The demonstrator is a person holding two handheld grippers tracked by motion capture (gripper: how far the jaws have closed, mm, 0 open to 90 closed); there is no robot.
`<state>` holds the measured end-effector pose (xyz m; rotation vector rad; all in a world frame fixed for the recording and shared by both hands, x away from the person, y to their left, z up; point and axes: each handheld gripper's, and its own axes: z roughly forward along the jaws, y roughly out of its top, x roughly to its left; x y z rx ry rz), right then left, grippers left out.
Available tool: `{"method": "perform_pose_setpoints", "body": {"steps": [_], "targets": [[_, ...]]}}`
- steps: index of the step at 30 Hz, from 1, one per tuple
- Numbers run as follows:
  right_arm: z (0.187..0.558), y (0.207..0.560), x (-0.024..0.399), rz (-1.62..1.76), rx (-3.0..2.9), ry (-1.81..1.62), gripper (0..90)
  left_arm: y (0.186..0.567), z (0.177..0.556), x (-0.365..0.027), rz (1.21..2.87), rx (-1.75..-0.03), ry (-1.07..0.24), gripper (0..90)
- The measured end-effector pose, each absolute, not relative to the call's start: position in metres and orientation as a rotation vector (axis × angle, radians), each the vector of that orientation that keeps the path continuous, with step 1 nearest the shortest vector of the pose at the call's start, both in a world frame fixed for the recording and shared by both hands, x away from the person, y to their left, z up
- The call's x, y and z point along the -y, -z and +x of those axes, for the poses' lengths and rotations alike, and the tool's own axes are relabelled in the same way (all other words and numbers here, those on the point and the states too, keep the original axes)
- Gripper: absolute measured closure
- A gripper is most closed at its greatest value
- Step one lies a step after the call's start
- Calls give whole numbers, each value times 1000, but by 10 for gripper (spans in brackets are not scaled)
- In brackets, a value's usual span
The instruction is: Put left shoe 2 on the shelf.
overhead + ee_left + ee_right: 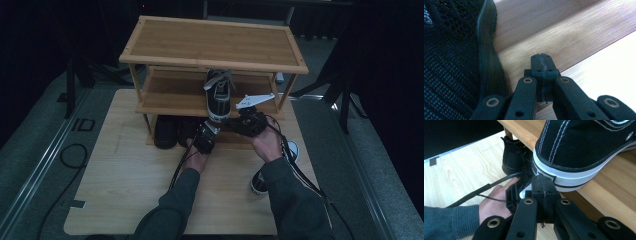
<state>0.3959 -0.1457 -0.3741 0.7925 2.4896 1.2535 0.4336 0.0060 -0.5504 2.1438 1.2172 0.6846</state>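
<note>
We see the black-and-white sneaker [219, 95] on the middle shelf [172, 92] of the bamboo rack, its long axis running front to back, heel at the front edge toward us and toe pointing away. Our right tongs [543, 185] are pressed together, empty, just at its heel. Our left tongs [541, 63] are also together, beside a black mesh shoe [451, 62] on the bottom shelf.

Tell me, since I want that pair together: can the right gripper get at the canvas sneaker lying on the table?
Probably yes. The canvas sneaker lies in the open beside the right forearm, nothing over it. But the right gripper, jaws shut and empty, points away toward the shelf sneaker, so it must pull back, turn and open.
</note>
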Motion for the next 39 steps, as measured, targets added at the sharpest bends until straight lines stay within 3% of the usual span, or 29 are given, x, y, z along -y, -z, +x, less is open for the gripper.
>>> {"method": "perform_pose_setpoints", "body": {"steps": [23, 39], "targets": [[411, 378, 133, 846, -2437, -1253, 900, 551, 433, -6, 2144, -1211, -687, 900], [386, 370, 145, 763, -2566, -1099, 769, 552, 434, -8, 2125, -1193, -662, 900]]}}
